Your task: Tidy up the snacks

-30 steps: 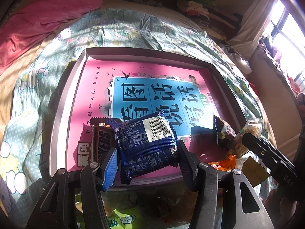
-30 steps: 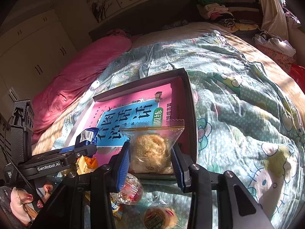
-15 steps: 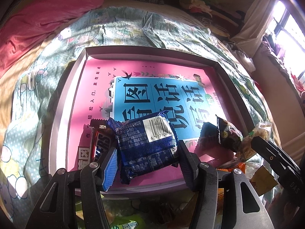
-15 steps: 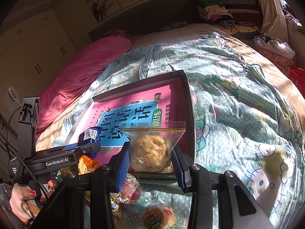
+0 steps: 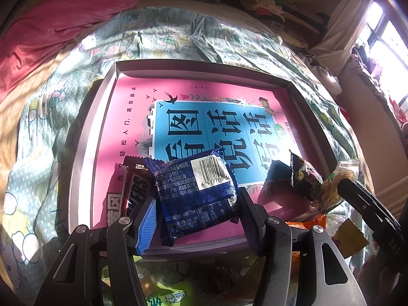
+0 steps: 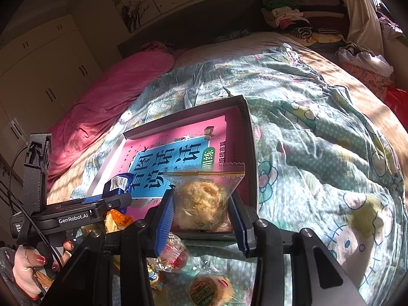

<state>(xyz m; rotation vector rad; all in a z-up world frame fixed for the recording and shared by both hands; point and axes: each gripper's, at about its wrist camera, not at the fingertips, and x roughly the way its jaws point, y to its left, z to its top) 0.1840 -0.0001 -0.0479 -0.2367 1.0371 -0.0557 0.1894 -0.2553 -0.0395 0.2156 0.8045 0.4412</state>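
Both grippers' held snacks moved farther over the tray (image 5: pixel 84 158).

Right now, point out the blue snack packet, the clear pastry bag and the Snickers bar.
blue snack packet (image 5: pixel 196 196), left wrist view, wrapper's middle.
clear pastry bag (image 6: pixel 204 201), right wrist view, on the pastry.
Snickers bar (image 5: pixel 136 190), left wrist view, printed lettering.

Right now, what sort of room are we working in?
A bedroom, most likely. The tray sits on a bed with a cartoon-print quilt and a pink blanket; wardrobe doors line the wall, and folded clothes pile up beyond the bed.
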